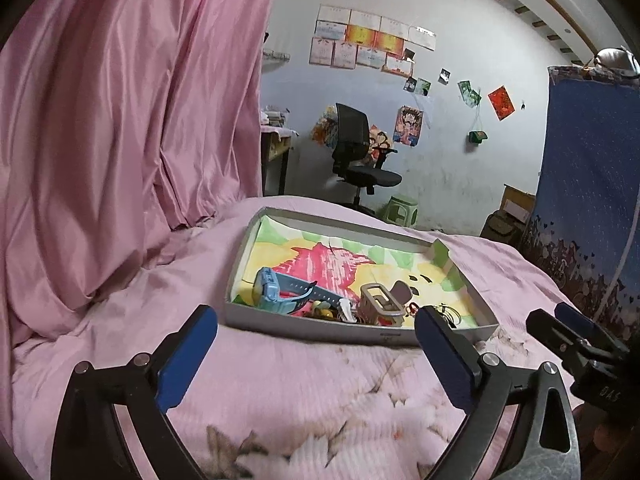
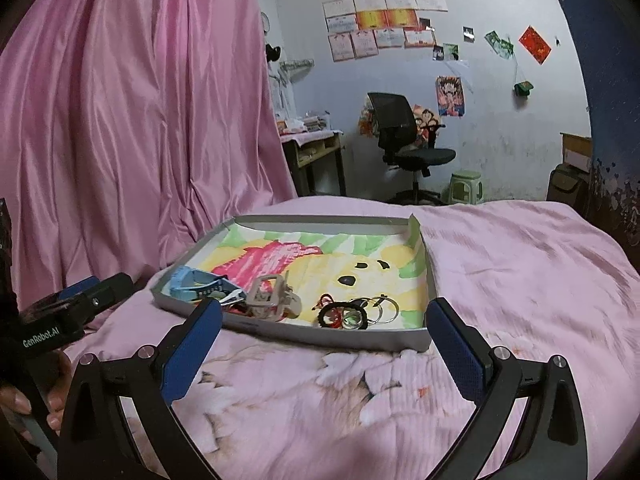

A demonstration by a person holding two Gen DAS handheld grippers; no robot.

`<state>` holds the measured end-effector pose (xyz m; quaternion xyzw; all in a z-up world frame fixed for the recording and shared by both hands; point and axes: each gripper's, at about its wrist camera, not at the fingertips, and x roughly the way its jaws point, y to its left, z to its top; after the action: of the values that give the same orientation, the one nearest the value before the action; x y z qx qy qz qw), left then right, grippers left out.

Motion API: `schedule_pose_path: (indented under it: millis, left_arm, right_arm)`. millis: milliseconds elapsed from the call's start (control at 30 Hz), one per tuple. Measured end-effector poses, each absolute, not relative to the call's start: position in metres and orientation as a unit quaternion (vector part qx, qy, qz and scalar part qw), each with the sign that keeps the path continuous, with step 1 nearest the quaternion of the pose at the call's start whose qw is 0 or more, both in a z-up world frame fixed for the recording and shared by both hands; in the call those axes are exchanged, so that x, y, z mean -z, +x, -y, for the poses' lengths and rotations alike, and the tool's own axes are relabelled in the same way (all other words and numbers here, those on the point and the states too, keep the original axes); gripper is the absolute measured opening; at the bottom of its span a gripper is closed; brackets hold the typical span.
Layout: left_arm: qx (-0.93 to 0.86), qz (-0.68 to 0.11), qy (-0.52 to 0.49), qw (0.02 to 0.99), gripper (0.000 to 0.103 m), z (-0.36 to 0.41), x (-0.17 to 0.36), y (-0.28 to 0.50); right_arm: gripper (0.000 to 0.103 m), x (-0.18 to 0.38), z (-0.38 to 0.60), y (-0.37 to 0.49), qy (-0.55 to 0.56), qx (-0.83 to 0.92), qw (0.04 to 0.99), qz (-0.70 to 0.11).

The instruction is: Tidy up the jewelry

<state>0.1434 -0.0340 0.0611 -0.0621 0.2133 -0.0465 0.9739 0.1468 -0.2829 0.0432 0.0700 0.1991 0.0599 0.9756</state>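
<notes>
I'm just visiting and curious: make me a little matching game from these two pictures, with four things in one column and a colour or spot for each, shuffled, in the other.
Things:
1. watch
2. office chair
3. hoop rings
4. stool

Descriptions:
A. green, on the floor by the wall
B. light blue, at the box's left end
C. black, standing at the far wall
D. thin metal, near the box's right end

Pairs: 1-B, 2-C, 3-D, 4-A

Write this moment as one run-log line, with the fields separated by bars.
left gripper: open, empty | right gripper: open, empty | shallow grey cardboard tray: on pink bedspread, holds blue watch, rings
</notes>
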Motion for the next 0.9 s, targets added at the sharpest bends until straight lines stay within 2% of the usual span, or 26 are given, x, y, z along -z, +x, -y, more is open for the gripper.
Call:
schedule_pose_path:
  millis: [900]
  left_arm:
    - [0.024, -0.167, -0.024, 0.985, 0.102, 0.018, -0.045, 0.053]
  right_arm:
    - [0.101, -0.034, 0.256, 0.049, 0.047, -0.031, 0.988, -0.147]
